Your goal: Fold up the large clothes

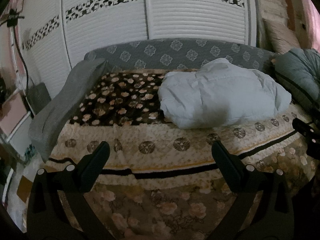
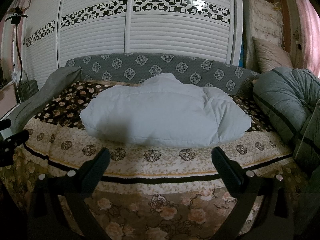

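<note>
A pale blue padded jacket [image 1: 220, 96] lies folded in a puffy bundle on the floral blanket [image 1: 160, 152] of a sofa bed; it also shows in the right wrist view [image 2: 166, 114], centred. My left gripper [image 1: 160, 150] is open and empty, held in front of the bed edge, left of the jacket. My right gripper [image 2: 160, 156] is open and empty, just short of the jacket's near edge. The right gripper's tip shows at the right edge of the left wrist view [image 1: 304, 128]; the left gripper's tip shows at the left edge of the right wrist view [image 2: 14, 140].
A grey patterned backrest [image 2: 160, 68] runs behind the bed, with white louvred wardrobe doors [image 2: 160, 30] beyond. A grey armrest cushion [image 1: 66, 104] stands at the left. A grey-green quilted garment [image 2: 290, 100] is piled at the right, and a beige pillow [image 2: 270, 54] behind it.
</note>
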### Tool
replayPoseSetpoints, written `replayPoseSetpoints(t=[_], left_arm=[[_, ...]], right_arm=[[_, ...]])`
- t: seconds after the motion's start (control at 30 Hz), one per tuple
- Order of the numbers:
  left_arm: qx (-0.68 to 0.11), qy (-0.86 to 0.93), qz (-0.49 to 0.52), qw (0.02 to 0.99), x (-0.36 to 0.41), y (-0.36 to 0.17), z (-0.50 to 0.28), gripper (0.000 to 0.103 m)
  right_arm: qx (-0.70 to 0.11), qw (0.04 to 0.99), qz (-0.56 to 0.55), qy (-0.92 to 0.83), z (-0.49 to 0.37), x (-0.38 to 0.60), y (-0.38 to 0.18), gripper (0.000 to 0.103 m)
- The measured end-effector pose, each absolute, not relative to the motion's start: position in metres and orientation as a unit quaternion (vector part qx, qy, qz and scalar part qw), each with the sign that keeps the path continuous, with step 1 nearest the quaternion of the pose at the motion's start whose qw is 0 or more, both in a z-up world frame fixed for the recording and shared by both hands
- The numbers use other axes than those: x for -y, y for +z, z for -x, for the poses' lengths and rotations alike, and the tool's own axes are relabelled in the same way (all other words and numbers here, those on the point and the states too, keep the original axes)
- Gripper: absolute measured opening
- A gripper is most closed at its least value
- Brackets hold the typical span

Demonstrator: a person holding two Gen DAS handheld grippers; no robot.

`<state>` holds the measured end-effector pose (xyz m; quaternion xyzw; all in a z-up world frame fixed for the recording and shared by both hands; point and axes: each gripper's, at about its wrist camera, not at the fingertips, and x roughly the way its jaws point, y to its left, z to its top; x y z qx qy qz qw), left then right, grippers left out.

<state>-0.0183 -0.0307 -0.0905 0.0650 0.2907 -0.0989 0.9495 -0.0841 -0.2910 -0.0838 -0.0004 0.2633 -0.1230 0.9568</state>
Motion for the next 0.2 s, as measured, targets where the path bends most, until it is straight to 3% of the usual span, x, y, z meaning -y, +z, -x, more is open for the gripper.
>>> replayPoseSetpoints(t=[0.2], left_arm=[[-0.294, -0.095, -0.053, 0.950, 0.0290, -0.0906, 0.0165, 0.100]], right_arm=[[-0.263, 0.957, 0.001, -0.123, 0.0838, 0.2911, -0.0839, 0.101]])
